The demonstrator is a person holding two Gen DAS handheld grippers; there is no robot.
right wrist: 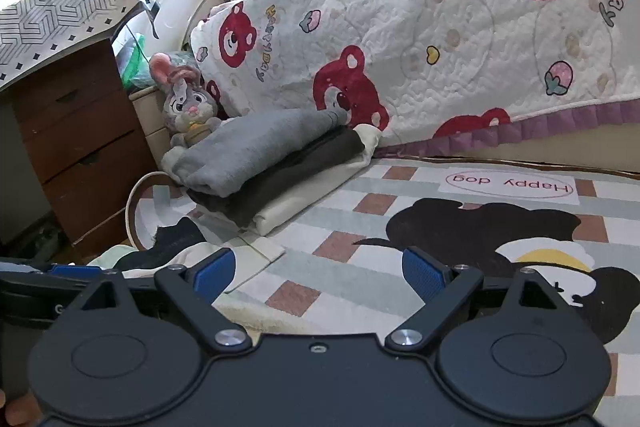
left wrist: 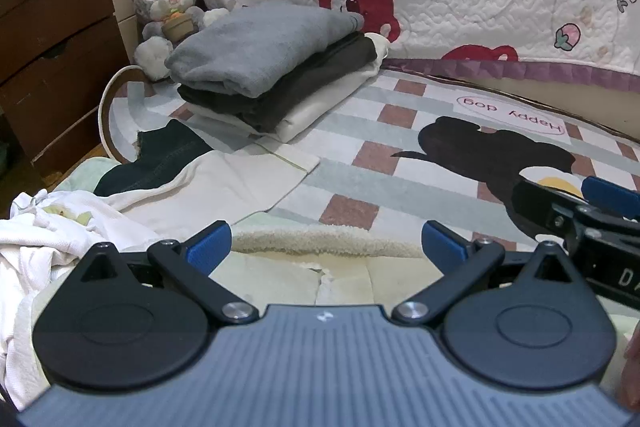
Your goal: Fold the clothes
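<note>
Both grippers, left (left wrist: 326,243) and right (right wrist: 318,269), are hovering wide, empty, over the fleece-edged cream garment (left wrist: 324,267); next, pinching its edge.

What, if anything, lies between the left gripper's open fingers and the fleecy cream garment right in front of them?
Nothing visible. The left gripper is open directly over the fleecy cream garment, with no object between. The right gripper sits off to the side, and the folded stack lies well beyond.

White laundry heap (left wrist: 24,227) cropped left, dark garment (left wrist: 160,155) half-covered
</note>
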